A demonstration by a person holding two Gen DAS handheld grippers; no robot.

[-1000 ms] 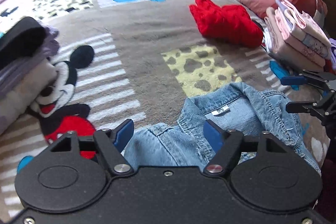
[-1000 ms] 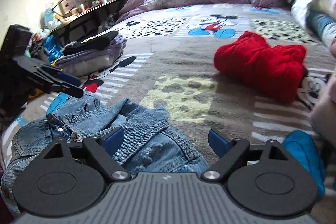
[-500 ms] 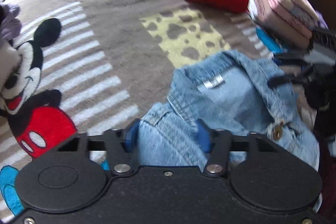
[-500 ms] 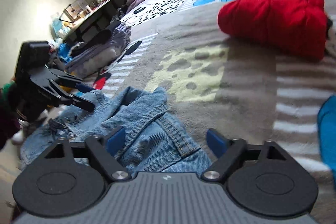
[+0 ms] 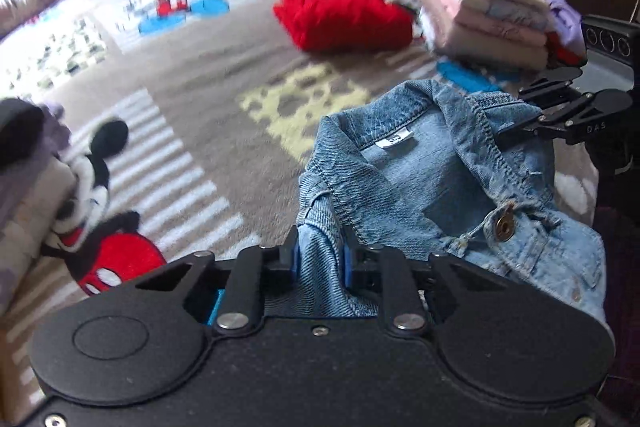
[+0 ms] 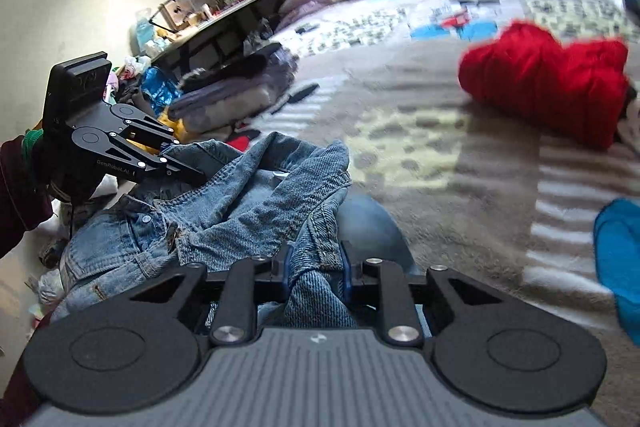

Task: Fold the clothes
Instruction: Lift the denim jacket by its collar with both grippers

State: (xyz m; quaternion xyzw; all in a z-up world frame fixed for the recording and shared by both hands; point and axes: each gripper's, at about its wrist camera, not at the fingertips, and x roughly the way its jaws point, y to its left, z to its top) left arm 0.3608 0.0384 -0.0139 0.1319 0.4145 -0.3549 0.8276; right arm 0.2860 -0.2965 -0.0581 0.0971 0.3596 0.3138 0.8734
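A light blue denim jacket (image 5: 432, 179) is held up between both grippers over the cartoon-print bed blanket (image 5: 208, 95), collar and white label facing the left wrist view. My left gripper (image 5: 320, 259) is shut on a bunched fold of the denim. My right gripper (image 6: 314, 267) is shut on another edge of the jacket (image 6: 256, 203). The right gripper also shows at the right of the left wrist view (image 5: 560, 115), and the left gripper shows at the left of the right wrist view (image 6: 132, 155).
A red knit garment (image 5: 344, 19) lies further back on the bed (image 6: 548, 87). A stack of folded pink clothes (image 5: 484, 15) stands at the right. Grey and purple folded clothes (image 6: 236, 91) lie at the left. A cluttered desk (image 6: 200, 19) stands beyond the bed.
Both grippers closed on the denim jacket and lifted it off the blanket. One second ago both were open above it.
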